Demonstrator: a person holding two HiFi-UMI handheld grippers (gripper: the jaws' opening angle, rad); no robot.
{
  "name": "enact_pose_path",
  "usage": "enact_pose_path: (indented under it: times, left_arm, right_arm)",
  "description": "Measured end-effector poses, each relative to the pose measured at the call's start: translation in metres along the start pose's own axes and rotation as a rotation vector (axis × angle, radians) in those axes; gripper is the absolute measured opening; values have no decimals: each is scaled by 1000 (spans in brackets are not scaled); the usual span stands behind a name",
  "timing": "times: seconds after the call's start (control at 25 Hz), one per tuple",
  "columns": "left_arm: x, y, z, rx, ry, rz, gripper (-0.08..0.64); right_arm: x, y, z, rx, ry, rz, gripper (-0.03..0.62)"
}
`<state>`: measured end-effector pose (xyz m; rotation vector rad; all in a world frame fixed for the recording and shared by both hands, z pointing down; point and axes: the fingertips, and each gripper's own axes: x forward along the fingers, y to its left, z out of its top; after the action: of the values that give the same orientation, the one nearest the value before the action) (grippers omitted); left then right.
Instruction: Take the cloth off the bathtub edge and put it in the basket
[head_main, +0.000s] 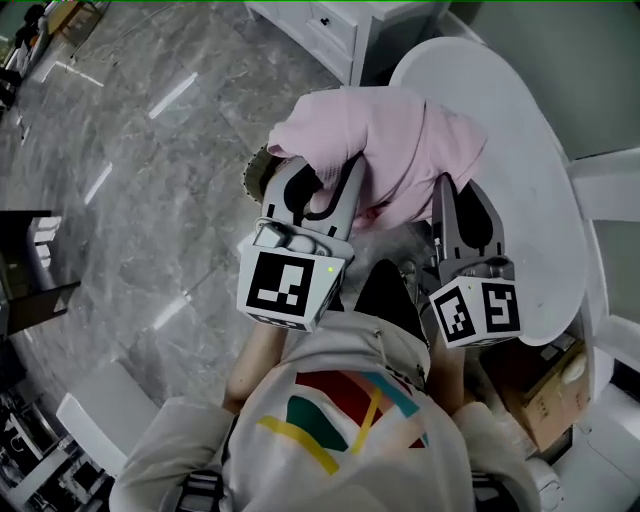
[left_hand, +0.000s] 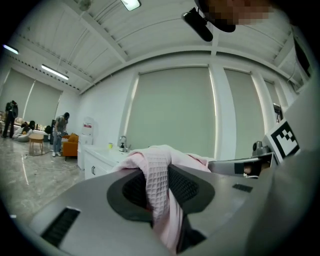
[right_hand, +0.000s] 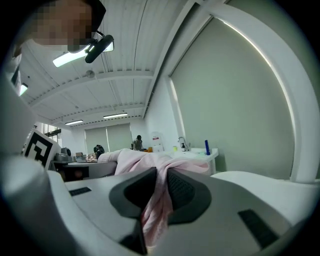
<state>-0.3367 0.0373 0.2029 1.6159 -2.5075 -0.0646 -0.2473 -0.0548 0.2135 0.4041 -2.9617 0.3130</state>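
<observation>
Head view, with both gripper views. We take the white bathtub (head_main: 530, 180) as our landmark.

The pink waffle-weave cloth (head_main: 400, 140) is bunched at the bathtub's left rim, partly over that rim and partly over the grey marble floor (head_main: 150, 200) beside it. We cannot tell from above whether it touches the rim.

The left gripper (head_main: 318, 185) stands just left of the bathtub, over the floor. In its own view the jaws are closed most of the way on a thick fold of the cloth (left_hand: 159, 175). The dark ribbed pads (left_hand: 132, 190) press the fold from both sides, and its tail hangs down between them.

The right gripper (head_main: 458, 195) stands over the bathtub's near-left rim, beside the left gripper. In its own view the jaws are drawn in closer and pinch a thinner fold of the cloth (right_hand: 157, 200) between the pads (right_hand: 185, 192). The bathtub's rim (right_hand: 260, 182) curves away at the right of that view.

The cloth spans the two grippers, humped up ahead of both sets of jaws.

A white cabinet (head_main: 340, 30) stands beyond the bathtub's far-left end. A cardboard box (head_main: 545, 400) lies at its near end. Each gripper carries a cube with square markers (head_main: 290, 285) on the side away from the bathtub's far end.
</observation>
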Motion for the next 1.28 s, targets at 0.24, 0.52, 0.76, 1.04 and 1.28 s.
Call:
enact_pose_path:
  times: [0.24, 0.52, 0.76, 1.04, 1.28]
  left_arm:
    - [-16, 44, -16, -57, 30, 161, 117]
    - [-41, 82, -14, -89, 17, 341, 117]
    - [-44, 91, -13, -85, 23, 414, 117]
    - [-48, 102, -15, -96, 28, 455, 117]
    - [-34, 121, -21, -82, 43, 465, 117]
  right_arm:
    - [41, 29, -7, -39, 47, 164, 75]
    - [74, 66, -6, -66, 91, 331, 75]
    - [90, 73, -7, -76, 105, 403, 75]
    - [102, 82, -11, -88, 121, 439, 75]
    - [125, 83, -16, -131, 133, 466, 75]
